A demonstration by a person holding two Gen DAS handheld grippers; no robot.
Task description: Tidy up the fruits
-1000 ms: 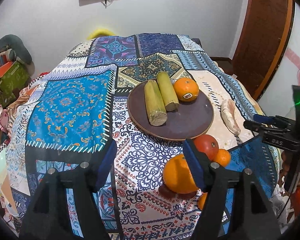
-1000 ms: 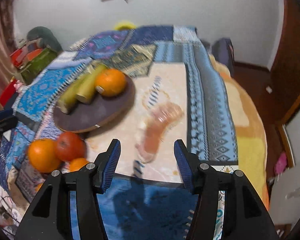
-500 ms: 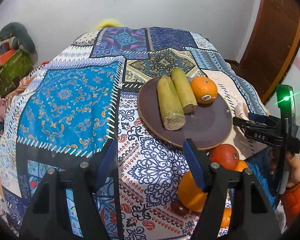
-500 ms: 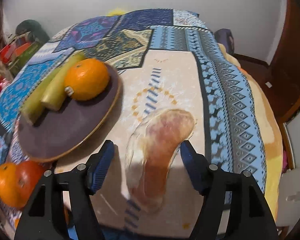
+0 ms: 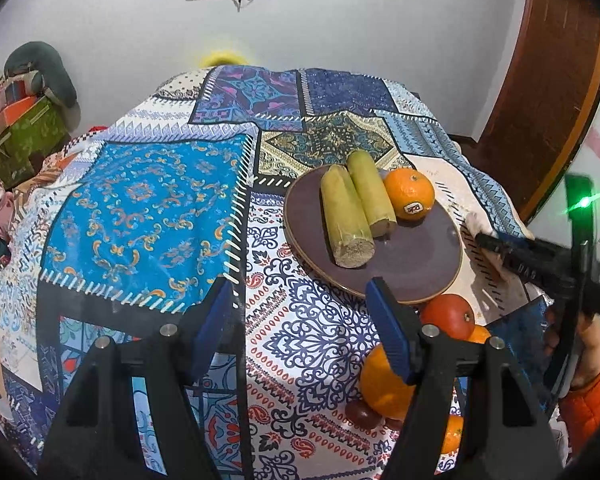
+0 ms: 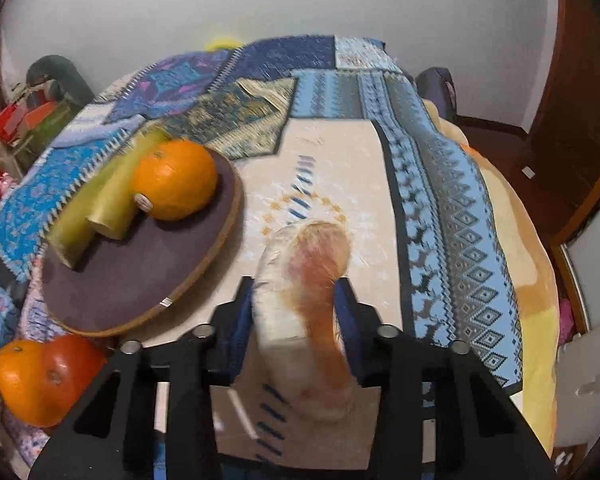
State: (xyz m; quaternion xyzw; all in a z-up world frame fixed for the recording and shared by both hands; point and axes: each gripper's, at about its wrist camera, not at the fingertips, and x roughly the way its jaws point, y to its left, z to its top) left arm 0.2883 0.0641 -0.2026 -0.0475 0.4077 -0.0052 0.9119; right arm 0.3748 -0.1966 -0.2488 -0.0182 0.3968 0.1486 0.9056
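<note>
Two fisheye wrist views over a table draped in patchwork cloth (image 5: 148,200).

Right wrist view: right gripper (image 6: 296,312) at lower centre, blue pads pressing both sides of a long pale-orange fruit in clear wrap (image 6: 308,280), probably a sweet potato or papaya slice; too blurred to say which. Clenched on it about mid-length, far end pointing up-frame, near end hanging below the jaws. Whether lifted off the cloth or resting on it: cannot tell. Gripped across the narrow width, likely because that is the only span fitting between the pads. Just left of it, the round brown plate (image 6: 112,304), the probable destination, since sorted items sit there.

Left wrist view: left gripper (image 5: 300,316) at lower centre, released, pads wide apart with only cloth between them, holding nothing, seemingly waiting near the loose fruit at lower right.

Count on the plate: two yellow-green cane pieces (image 5: 346,216) lying side by side and touching, one stickered orange (image 5: 410,194) against the right-hand piece. Grouped toward the plate's far side, leaving the near half bare for more.

Count off the plate, lower right of the left view, bunched just beside the rim: one red tomato-like fruit (image 5: 446,316), one large orange (image 5: 384,380), two smaller orange fruits partly hidden, one small dark fruit (image 5: 362,416). Possibly more behind the gripper.
</note>
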